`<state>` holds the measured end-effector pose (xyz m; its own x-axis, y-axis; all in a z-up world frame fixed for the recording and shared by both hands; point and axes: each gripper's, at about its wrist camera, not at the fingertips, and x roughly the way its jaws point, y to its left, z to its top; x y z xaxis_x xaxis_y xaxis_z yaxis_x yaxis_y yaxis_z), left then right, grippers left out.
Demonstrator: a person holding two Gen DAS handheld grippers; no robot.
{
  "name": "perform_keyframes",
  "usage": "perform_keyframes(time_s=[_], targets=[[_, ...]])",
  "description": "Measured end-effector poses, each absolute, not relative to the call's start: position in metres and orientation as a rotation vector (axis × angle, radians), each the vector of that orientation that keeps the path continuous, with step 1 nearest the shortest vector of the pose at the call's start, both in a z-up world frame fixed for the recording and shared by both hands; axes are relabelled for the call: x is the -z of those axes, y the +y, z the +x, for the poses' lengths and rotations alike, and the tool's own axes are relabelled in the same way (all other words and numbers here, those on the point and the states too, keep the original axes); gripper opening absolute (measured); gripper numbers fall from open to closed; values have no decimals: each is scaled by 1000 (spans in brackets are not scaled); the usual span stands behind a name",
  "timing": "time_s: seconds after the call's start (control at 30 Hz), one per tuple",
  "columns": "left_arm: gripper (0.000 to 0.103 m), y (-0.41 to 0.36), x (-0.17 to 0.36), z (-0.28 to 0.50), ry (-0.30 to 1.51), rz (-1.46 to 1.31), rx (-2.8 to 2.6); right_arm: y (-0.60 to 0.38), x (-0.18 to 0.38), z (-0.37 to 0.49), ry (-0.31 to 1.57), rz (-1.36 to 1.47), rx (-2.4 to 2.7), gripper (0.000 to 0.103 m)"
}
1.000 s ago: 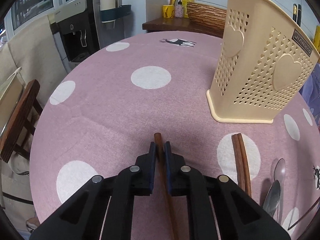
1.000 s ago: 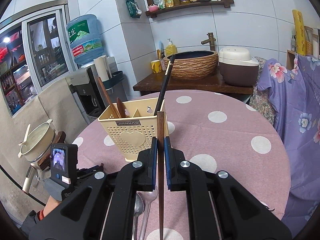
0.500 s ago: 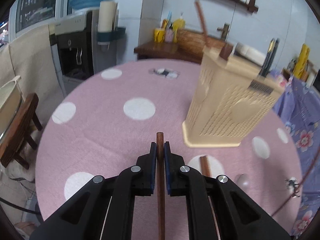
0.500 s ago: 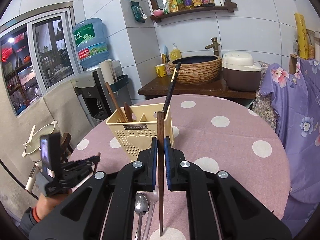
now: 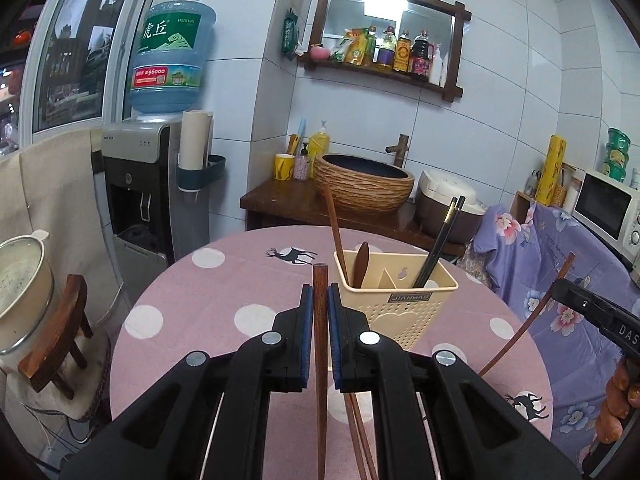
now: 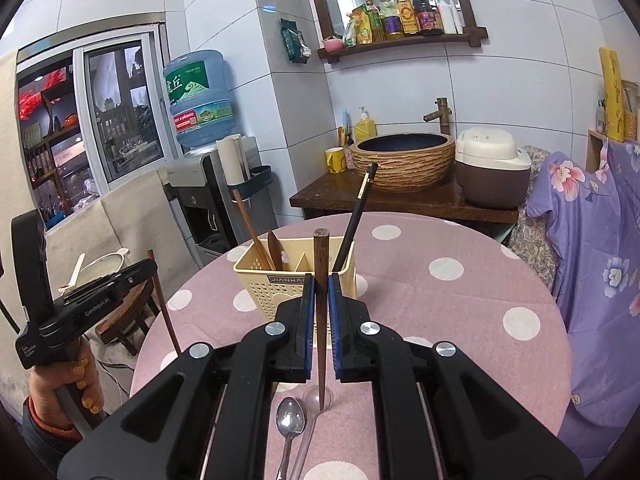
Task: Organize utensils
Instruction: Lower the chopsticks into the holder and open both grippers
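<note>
The left gripper [image 5: 320, 308] is closed tight on a brown wooden chopstick [image 5: 320, 352], which is pinched between the blue pads [image 5: 307, 320] and stands nearly upright, its blunt end just above the fingertips and its lower length running down out of view between the black arms. The right gripper [image 6: 320, 304] is likewise clamped on a second wooden chopstick [image 6: 321, 320]; its thick end rises above the jaws and its narrow tip hangs free just over the tablecloth.

Directly under that tip, a metal spoon [image 6: 290, 424] and a clear plastic spoon [image 6: 312, 412] are seen lying side by side on the pink cloth. Beneath the left gripper, a further pair of wooden chopsticks [image 5: 360, 440] is seen lying on the cloth.

Just beyond both grippers stands the cream perforated utensil holder [image 5: 404, 312], divided into compartments. In its left compartment a wooden chopstick [image 5: 335, 232] and a wooden spoon [image 5: 360, 264] are held, leaning; in the right compartment black chopsticks [image 5: 440, 240] are leaned outward.

All of this is carried by a round table with a pink polka-dot cloth [image 5: 208, 304]. From the right wrist view, the left gripper is seen at the left edge, gripped by a hand [image 6: 68, 384].

Behind the table, a water dispenser [image 5: 148, 184], a woven-sided basin [image 5: 364, 184] and a rice cooker [image 6: 494, 168] are set along the tiled wall.
</note>
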<state>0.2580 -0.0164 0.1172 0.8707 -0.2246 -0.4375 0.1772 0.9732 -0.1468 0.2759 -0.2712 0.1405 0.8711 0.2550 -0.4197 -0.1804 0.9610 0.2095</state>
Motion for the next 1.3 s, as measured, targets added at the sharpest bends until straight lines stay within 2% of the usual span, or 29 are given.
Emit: perform_keyframes(time_s=[0.3,0.5,0.97,1.1,1.3], targets=[[8,-12,-128,257,443,-128,234,-272,-148,279,469,164,-242,7],[8,-11,-156,258,408,-151,280,-274,-168,281,441,168,-270,7],[8,-47,-263,292,201,-142,264,-261,-276,318,244,144,-247,7],[8,-59,-258,310,196,-127,228,-255,-273,340,260,126,-214,7],[8,-69,-213,333,283,-134,223,-254,-231,365,346,141,-192,8]])
